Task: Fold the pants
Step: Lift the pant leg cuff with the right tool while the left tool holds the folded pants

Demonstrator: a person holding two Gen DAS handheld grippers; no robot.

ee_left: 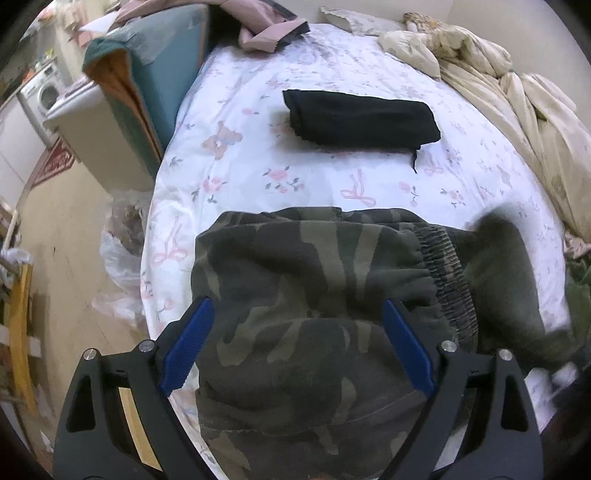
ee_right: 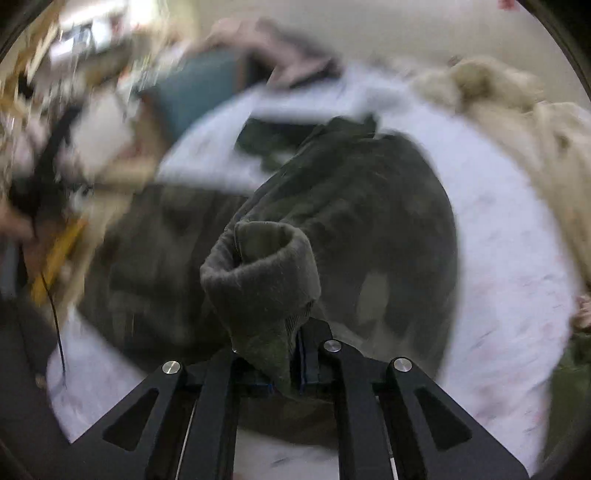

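Camouflage green pants [ee_left: 310, 295] lie on the white floral bedsheet [ee_left: 258, 110] at the near edge of the bed. My left gripper [ee_left: 297, 343] is open, its blue pads on either side of the cloth just above it. My right gripper [ee_right: 291, 354] is shut on a ribbed cuff [ee_right: 262, 273] of the pants [ee_right: 354, 221] and holds it lifted above the rest of the garment. The right wrist view is blurred by motion. A blurred pant leg [ee_left: 509, 280] shows at the right of the left wrist view.
A folded black garment [ee_left: 358, 118] lies farther back on the bed. A cream duvet [ee_left: 517, 110] is bunched along the right side. A teal cushion [ee_left: 147, 81] and pink cloth [ee_left: 266, 33] sit at the far left. The floor [ee_left: 62, 229] and plastic bags [ee_left: 118, 258] are left of the bed.
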